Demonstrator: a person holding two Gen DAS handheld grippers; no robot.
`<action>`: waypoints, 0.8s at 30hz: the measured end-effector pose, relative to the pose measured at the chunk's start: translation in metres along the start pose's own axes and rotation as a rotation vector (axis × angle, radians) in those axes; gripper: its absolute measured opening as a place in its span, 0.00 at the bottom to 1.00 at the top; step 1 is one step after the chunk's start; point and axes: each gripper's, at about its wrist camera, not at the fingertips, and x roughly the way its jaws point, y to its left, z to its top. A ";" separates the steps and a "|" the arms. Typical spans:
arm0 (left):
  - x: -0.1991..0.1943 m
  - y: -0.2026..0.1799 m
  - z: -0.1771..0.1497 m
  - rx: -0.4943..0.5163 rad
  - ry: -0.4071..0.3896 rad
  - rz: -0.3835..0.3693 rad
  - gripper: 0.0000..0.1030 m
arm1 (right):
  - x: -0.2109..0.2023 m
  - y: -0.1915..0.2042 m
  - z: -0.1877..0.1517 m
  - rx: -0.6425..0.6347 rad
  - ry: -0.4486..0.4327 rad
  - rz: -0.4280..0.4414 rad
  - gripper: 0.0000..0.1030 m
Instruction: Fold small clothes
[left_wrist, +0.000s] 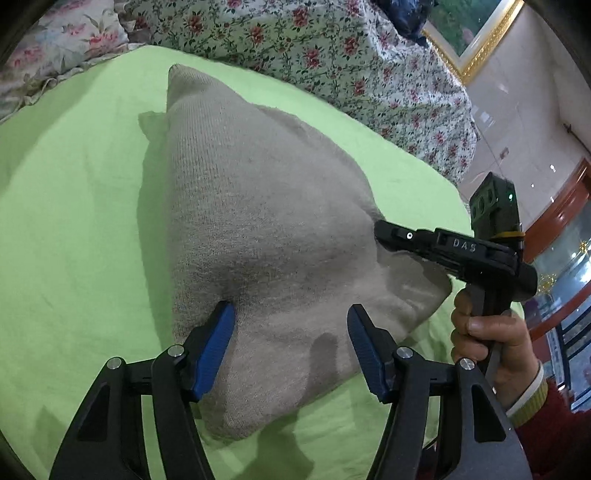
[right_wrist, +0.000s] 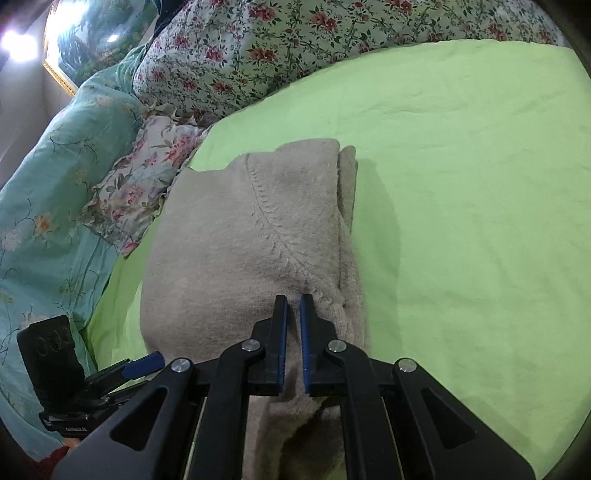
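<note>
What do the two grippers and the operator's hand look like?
Left gripper: black linkage arms, silver pivot pins, ribbed blue pads. Right gripper: same build, white "DAS" lettering on top, a green-lit camera block behind. Bare hand on its handle, red sleeve with yellow-green cuff.

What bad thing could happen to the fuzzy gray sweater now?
1. Only the right claw pinches the gray sweater, on a thin ridge of knit. It might slip out if pulled.
2. The left claw is wide open, so that side could sag and undo the fold.
3. The green sheet is soft and wrinkly, so dragging might bunch it up.
</note>
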 end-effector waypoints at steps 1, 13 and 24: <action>-0.003 -0.001 0.001 -0.006 -0.001 -0.006 0.62 | -0.003 0.002 -0.001 -0.006 -0.004 -0.004 0.06; -0.023 -0.006 -0.026 0.015 0.018 -0.016 0.62 | -0.035 0.007 -0.064 -0.153 0.036 -0.113 0.08; -0.017 -0.009 -0.033 0.023 0.024 0.013 0.62 | -0.034 -0.009 -0.070 -0.067 0.019 -0.064 0.08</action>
